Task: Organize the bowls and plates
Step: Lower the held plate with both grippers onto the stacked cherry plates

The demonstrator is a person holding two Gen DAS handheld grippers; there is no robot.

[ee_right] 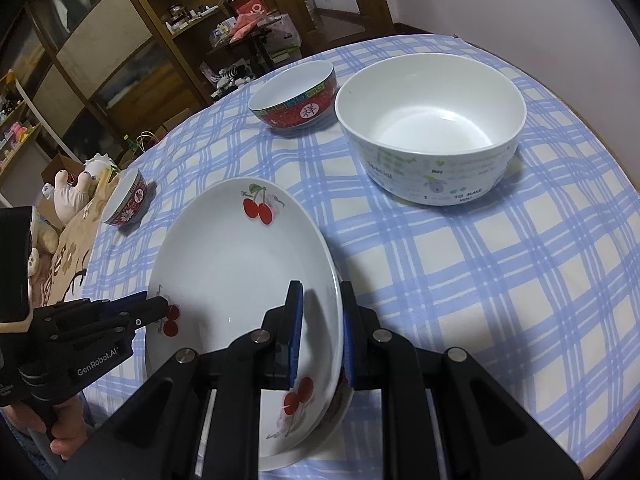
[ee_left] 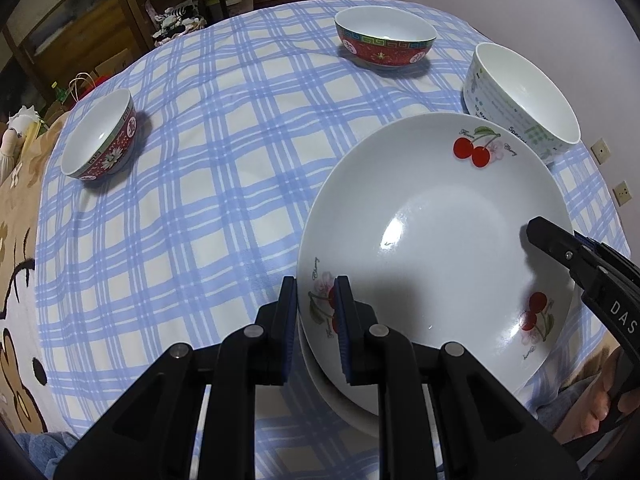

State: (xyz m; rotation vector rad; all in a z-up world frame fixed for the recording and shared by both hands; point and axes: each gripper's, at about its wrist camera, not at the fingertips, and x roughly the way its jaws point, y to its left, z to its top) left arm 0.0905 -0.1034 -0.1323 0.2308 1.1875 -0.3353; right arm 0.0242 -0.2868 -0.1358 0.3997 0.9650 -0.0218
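2 tongs grip 1 cherry plate (ee_left: 432,240) by opposite rims: the left tongs (ee_left: 316,312) on its left edge, the right tongs (ee_right: 322,328) on its right. Another plate (ee_left: 340,404) lies directly beneath it; the white bowl (ee_right: 432,128) stands just behind.

Held: white ceramic cherry-print plate (ee_right: 240,264), rim clamped by right gripper (ee_right: 320,320) and left gripper (ee_right: 158,307).
Beyond: large white printed ceramic bowl (ee_right: 432,128) stood on blue-checked tablecloth (ee_right: 500,280).

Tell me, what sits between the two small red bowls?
Nothing: only bare checked tablecloth between the near red bowl and far red bowl, clearest in the left wrist view.
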